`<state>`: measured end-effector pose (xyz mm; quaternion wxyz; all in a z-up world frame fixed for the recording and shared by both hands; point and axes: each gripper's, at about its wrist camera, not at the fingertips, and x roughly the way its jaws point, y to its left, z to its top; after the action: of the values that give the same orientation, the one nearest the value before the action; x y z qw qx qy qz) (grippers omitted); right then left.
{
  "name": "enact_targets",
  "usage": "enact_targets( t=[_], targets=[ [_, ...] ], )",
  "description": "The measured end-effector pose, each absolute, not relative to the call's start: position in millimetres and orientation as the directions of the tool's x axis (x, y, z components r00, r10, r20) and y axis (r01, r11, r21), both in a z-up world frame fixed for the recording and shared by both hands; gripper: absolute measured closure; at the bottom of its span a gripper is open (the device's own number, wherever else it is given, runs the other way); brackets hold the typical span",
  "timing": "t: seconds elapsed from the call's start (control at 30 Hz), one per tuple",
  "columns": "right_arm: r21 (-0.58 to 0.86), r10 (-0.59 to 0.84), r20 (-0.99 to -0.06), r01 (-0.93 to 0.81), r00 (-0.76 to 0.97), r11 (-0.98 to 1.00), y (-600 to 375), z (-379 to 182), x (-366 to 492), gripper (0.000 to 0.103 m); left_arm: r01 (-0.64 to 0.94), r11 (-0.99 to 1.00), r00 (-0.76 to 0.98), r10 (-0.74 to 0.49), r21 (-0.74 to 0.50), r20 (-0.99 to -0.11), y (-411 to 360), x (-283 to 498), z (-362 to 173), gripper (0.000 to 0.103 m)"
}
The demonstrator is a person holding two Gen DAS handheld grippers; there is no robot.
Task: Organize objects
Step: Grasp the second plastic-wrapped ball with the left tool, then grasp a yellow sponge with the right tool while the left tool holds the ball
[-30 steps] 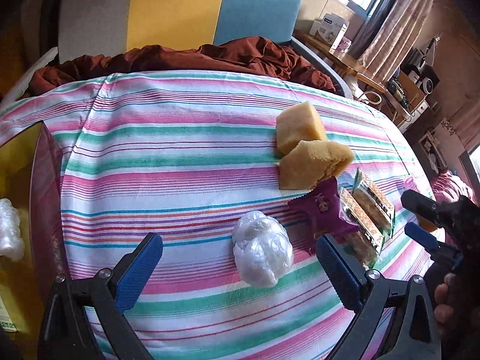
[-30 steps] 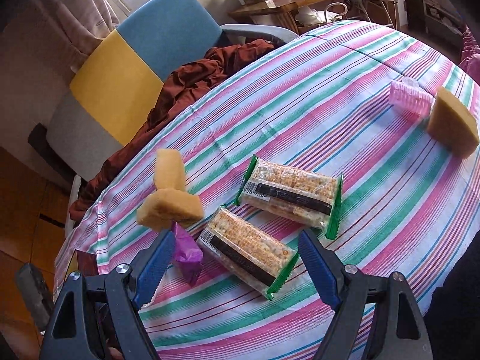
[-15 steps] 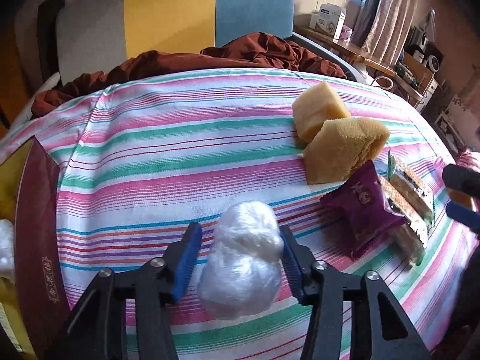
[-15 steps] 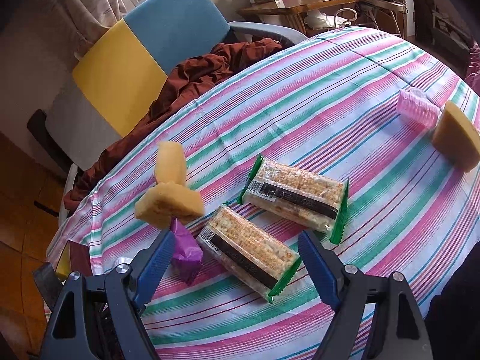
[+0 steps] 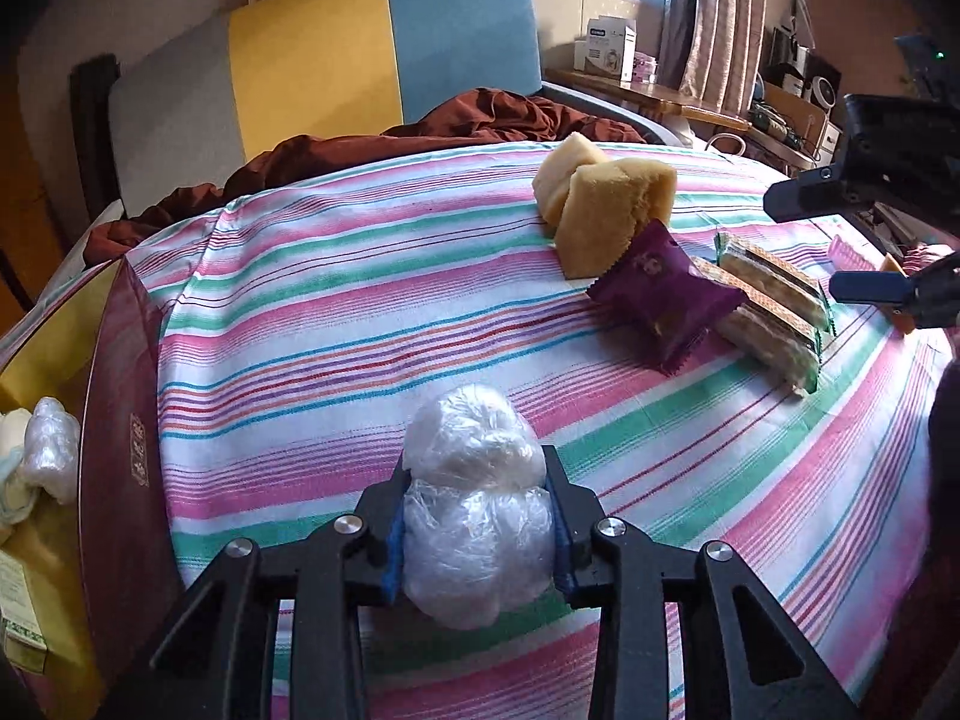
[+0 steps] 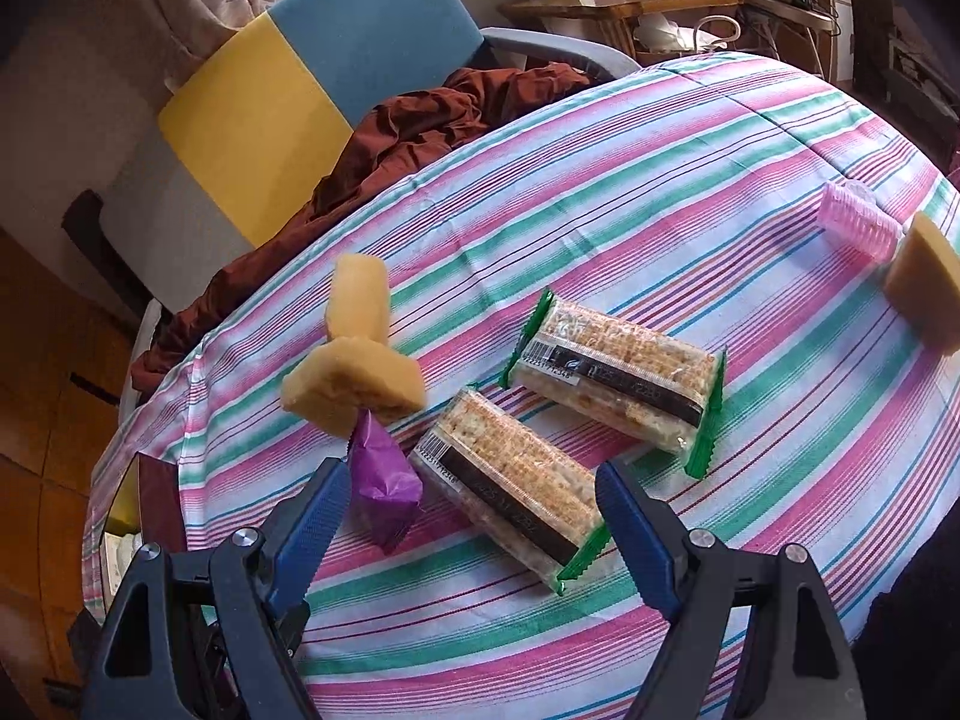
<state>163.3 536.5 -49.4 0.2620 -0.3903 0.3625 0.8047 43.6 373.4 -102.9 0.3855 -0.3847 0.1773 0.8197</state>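
At the table's left edge: the left gripper (image 5: 477, 531) is pinching the plastic-wrapped ball (image 5: 477, 504), its jaws having just closed onto it; both blue pads are pressing into the wrap.
Over the table's middle: the right gripper (image 6: 474, 516) is hovering with jaws standing wide and gripping nothing, one cracker pack (image 6: 510, 480) lying between and below its fingers.
Box (image 5: 114, 408): it is sitting against the table's left edge, already holding a similar wrapped ball (image 5: 51, 447), so sorting is looking partly done.
Waiting on the table: two sponges (image 6: 354, 384) touching each other, the purple sachet (image 6: 384, 483) just beside them, the second cracker pack (image 6: 624, 378), and, toward the right edge, a pink roller (image 6: 858, 228) and a third sponge (image 6: 924, 288).
Remaining: judging by this, the gripped ball is heading boxward and most items are lying unsorted.
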Motion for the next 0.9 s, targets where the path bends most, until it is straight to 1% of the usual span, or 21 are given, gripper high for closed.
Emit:
enact_targets(
  t=[0.1,0.23,0.4,0.53,0.63,0.7,0.73,0.77,0.8,0.83,0.9],
  targets=[
    [0.352,0.132,-0.825,-0.684,-0.549,-0.639,527.9,-49.1,155.2,0.018,-0.770,-0.637,-0.389,0.516,-0.038,-0.763,370.0,40.0,-103.6,0.066],
    [0.315,0.106,-0.839,-0.635,-0.534,-0.706,515.2,-47.9,134.4,0.018,-0.774,-0.632,-0.393,0.526,-0.037,-0.754,370.1,41.0,-105.1,0.066],
    [0.210,0.159,-0.844,-0.589,-0.512,-0.781,505.5,-43.0,97.3,0.018,-0.774,-0.631,-0.389,0.539,-0.051,-0.747,367.7,39.8,-105.6,0.066],
    [0.158,0.187,-0.854,-0.584,-0.486,-0.796,511.3,-54.3,68.3,0.017,-0.773,-0.630,-0.382,0.548,-0.067,-0.744,365.6,39.2,-105.5,0.066],
    [0.160,0.186,-0.860,-0.597,-0.476,-0.786,521.4,-68.7,56.9,0.018,-0.773,-0.630,-0.376,0.555,-0.079,-0.742,364.2,37.2,-105.5,0.066],
    [0.199,0.147,-0.863,-0.593,-0.483,-0.780,528.6,-75.6,53.5,0.018,-0.773,-0.630,-0.377,0.556,-0.079,-0.741,364.1,37.0,-105.8,0.065],
    [0.203,0.142,-0.863,-0.588,-0.485,-0.783,530.7,-77.6,51.8,0.021,-0.773,-0.630,-0.378,0.556,-0.079,-0.740,364.1,37.2,-106.0,0.065],
    [0.192,0.150,-0.864,-0.589,-0.481,-0.785,531.1,-78.7,50.1,0.029,-0.773,-0.630,-0.379,0.557,-0.078,-0.739,364.0,37.7,-106.4,0.065],
    [0.204,0.139,-0.860,-0.580,-0.492,-0.788,531.9,-79.2,49.3,0.035,-0.773,-0.630,-0.380,0.556,-0.076,-0.739,364.1,37.7,-106.6,0.065],
    [0.230,0.113,-0.854,-0.565,-0.507,-0.792,530.8,-78.4,48.4,0.045,-0.773,-0.631,-0.383,0.554,-0.073,-0.739,364.4,38.1,-106.7,0.065],
    [0.229,0.092,-0.852,-0.524,-0.516,-0.820,521.9,-75.3,46.5,0.046,-0.773,-0.631,-0.385,0.553,-0.069,-0.739,364.5,38.3,-107.1,0.065]
  ],
)
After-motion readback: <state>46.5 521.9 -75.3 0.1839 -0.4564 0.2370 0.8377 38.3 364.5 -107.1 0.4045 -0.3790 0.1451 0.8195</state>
